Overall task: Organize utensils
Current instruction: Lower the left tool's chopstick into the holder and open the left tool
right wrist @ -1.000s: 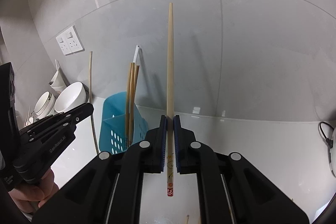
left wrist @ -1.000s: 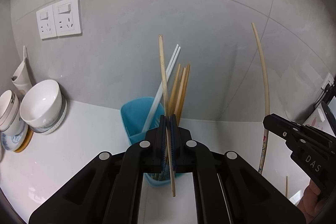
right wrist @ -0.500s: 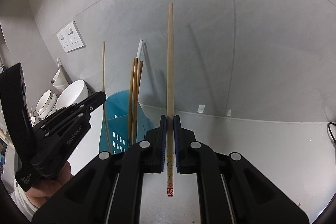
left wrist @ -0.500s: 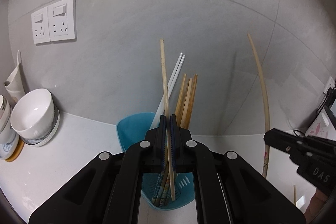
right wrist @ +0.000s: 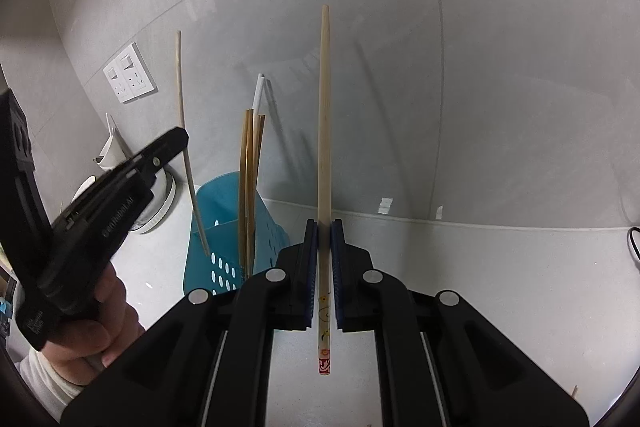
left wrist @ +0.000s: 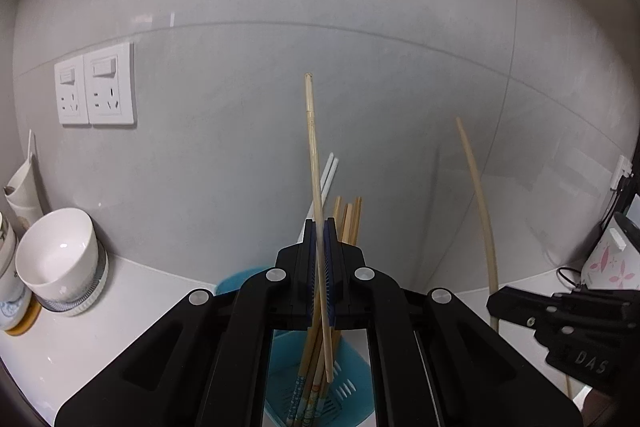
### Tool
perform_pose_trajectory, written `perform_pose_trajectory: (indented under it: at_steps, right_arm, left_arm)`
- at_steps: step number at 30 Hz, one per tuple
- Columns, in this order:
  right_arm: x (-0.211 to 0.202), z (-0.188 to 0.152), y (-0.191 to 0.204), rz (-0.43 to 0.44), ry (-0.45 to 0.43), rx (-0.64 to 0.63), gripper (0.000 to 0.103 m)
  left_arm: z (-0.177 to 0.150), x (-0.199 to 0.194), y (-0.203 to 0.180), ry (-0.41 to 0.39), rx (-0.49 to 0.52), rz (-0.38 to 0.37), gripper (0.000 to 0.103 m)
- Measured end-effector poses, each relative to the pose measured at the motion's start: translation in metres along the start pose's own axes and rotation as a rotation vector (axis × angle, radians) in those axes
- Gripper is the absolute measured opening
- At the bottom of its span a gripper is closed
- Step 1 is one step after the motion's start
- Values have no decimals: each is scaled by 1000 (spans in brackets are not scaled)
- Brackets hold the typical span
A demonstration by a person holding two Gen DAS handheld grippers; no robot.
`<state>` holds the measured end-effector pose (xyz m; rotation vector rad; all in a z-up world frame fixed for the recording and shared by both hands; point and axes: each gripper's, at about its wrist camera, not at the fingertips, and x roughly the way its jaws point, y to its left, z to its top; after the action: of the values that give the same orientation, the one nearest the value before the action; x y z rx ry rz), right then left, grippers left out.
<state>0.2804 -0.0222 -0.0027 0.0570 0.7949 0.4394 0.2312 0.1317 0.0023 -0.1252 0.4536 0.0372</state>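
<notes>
Both grippers clamped on a chopstick each, left one over the blue holder.

Left gripper is closed on a pale bamboo chopstick: long axis near vertical, top leaning slightly left, lower tip just below the jaws and down inside the blue utensil holder, next to the patterned chopsticks already standing there w/ white ones behind. Right gripper is closed on a 2nd chopstick, upright, tapered end pointing up, printed red end hanging below the jaws, above the white counter. Holder sits to the left of the right gripper, well apart from its stick. White bowl and wall sockets far left of the left gripper.
</notes>
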Motion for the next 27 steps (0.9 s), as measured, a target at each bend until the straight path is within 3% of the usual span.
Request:
perform_pose_trajectory:
  at_steps: [18, 27]
  right_arm:
    - [7, -1, 4, 14, 17, -7, 6]
    - [6, 0, 8, 24, 11, -21, 6]
  left_arm:
    - [-27, 14, 4, 89, 23, -6, 6]
    - [-21, 0, 18, 155, -6, 50, 43]
